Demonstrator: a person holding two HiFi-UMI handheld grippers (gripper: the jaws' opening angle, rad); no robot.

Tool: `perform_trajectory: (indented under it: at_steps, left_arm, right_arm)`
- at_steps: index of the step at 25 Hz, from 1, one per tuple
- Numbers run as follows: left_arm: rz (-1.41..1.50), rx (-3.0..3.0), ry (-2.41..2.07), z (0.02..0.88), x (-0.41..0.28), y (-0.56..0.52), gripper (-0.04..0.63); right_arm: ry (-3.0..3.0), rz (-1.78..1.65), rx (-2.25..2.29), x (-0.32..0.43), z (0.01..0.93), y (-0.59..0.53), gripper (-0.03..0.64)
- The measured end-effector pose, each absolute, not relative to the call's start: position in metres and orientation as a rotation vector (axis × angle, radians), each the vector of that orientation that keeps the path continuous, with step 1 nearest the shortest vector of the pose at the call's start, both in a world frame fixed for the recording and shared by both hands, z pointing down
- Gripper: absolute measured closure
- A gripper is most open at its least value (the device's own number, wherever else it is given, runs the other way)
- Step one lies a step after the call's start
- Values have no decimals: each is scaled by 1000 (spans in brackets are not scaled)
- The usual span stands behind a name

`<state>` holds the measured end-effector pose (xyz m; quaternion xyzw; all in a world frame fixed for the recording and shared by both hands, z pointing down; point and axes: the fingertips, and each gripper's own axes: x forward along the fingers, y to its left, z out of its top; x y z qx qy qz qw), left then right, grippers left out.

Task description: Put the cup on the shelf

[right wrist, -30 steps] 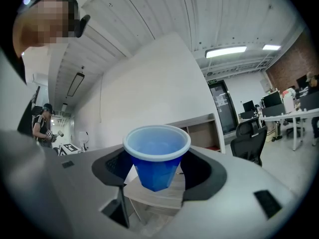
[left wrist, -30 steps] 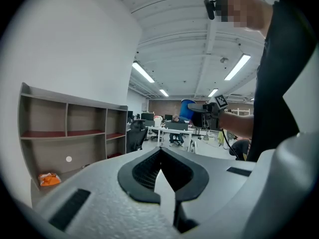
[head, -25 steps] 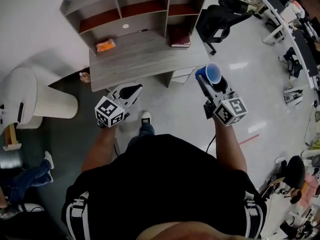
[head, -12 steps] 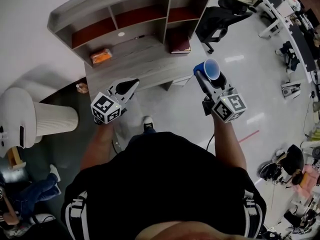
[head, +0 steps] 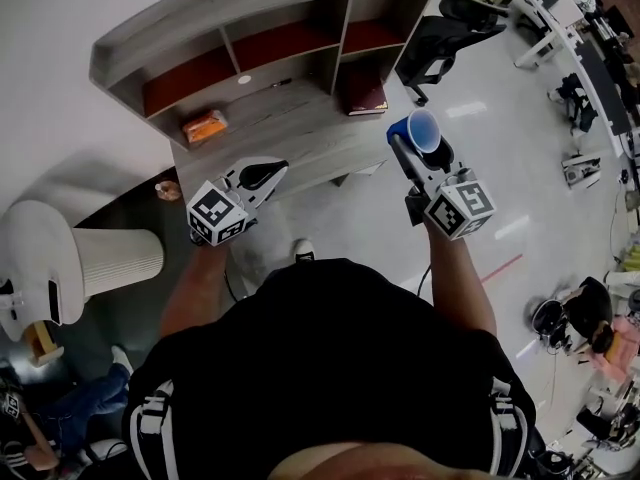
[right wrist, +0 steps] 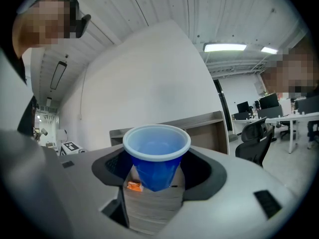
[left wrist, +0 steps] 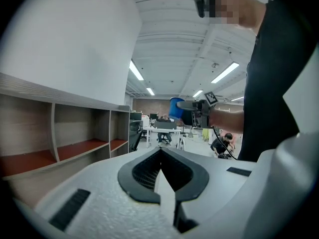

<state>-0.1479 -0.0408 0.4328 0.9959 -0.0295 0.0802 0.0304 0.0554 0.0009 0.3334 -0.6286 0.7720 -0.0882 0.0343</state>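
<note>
Right tongs (head: 412, 148) clamped on upright blue cup (right wrist: 155, 156), left tongs (left wrist: 160, 156) closed and empty, desk (head: 290, 118) with shelf (head: 215, 63) ahead of both.

The orange item (head: 205, 126) on the shelf unit (head: 300, 128) is too small to identify.
</note>
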Motion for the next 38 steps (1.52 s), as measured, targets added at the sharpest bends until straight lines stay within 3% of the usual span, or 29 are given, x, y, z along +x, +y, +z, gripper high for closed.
perform_trajectory:
  at_steps: [38]
  left_arm:
    - [74,3130,126,415,-145,-83,578]
  right_arm:
    - [2227,-296,-2010,54,335,-35,321]
